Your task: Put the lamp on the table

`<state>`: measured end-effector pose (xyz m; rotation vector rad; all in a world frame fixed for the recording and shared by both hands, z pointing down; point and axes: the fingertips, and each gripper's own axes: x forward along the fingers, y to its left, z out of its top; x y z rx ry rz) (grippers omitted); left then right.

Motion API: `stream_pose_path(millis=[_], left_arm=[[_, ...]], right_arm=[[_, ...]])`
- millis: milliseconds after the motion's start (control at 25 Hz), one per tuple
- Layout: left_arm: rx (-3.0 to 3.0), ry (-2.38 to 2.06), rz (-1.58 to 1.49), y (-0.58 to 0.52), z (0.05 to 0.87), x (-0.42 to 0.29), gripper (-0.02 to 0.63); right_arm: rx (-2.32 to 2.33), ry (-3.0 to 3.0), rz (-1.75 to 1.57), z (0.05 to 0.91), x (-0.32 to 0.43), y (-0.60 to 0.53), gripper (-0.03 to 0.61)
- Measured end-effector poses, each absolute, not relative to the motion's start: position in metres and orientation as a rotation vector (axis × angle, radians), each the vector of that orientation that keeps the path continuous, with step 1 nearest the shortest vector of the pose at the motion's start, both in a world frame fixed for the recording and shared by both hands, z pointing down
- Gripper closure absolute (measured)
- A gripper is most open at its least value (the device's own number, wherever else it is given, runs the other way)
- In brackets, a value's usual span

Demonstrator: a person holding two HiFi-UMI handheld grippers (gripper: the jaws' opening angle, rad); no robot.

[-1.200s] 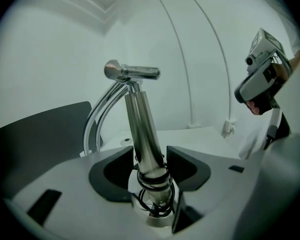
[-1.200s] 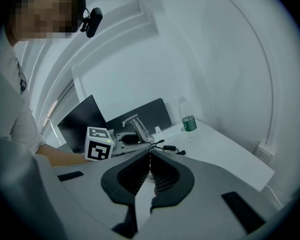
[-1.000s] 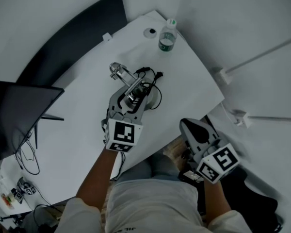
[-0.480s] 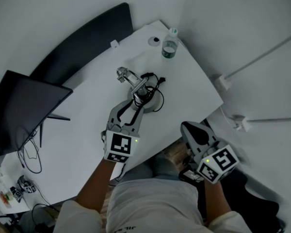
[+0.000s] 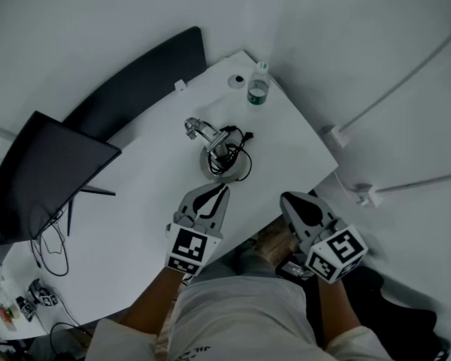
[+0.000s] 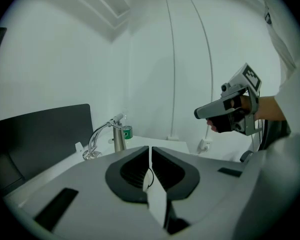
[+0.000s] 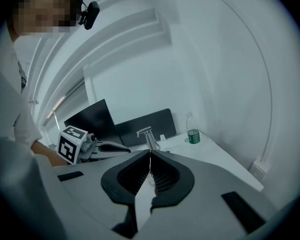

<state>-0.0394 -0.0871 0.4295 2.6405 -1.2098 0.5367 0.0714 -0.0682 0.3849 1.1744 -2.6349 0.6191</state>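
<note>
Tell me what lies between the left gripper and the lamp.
Head view: only a strip of bare table separates the left gripper from the lamp. Its jaws are closing on nothing.

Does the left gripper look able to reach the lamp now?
Probably yes: only bare table lies between the left gripper and the lamp. Its jaws are closing on nothing, so they must open.
</note>
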Motion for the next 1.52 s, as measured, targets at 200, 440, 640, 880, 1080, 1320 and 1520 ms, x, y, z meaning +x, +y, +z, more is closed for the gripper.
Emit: stream_pose_path(millis=[200,440,640,880,1080,1320,1520], left_arm=[[2.652,-1.161,0.518,-0.065,0.415,-0.042,0.611],[2.662,-1.117,0.501,-0.053,0.401,-0.041,0.611],[2.619,-1.132,0.462,-0.050,0.392,-0.039,0.611],[2.635,-1.132,0.487,-0.047,0.385,-0.031,0.611],[2.632,-1.150,0.471,-0.052,0.378,-0.034,0.611],[2.618,-1.151,0.498,-0.055,0.382,-0.038,0.611],[2.615,-1.149,0.464,-0.055,0.379,-0.040,0.611]], right_arm=[[1.189,-2.645,0.575,0.372,0.074,-0.068,0.546],[1.183,-2.652,0.514,0.358,0.070,-0.068,0.546],[1.191,-2.653,0.475,0.350,0.069,-0.066,0.546],[1.225,-2.646,0.455,0.342,0.069,-0.063,0.546],[1.217,-2.635,0.424,0.340,0.065,-0.061,0.548],[1.217,-2.645,0.424,0.339,0.062,-0.062,0.548],[1.223,-2.652,0.433,0.340,0.062,-0.063,0.548]])
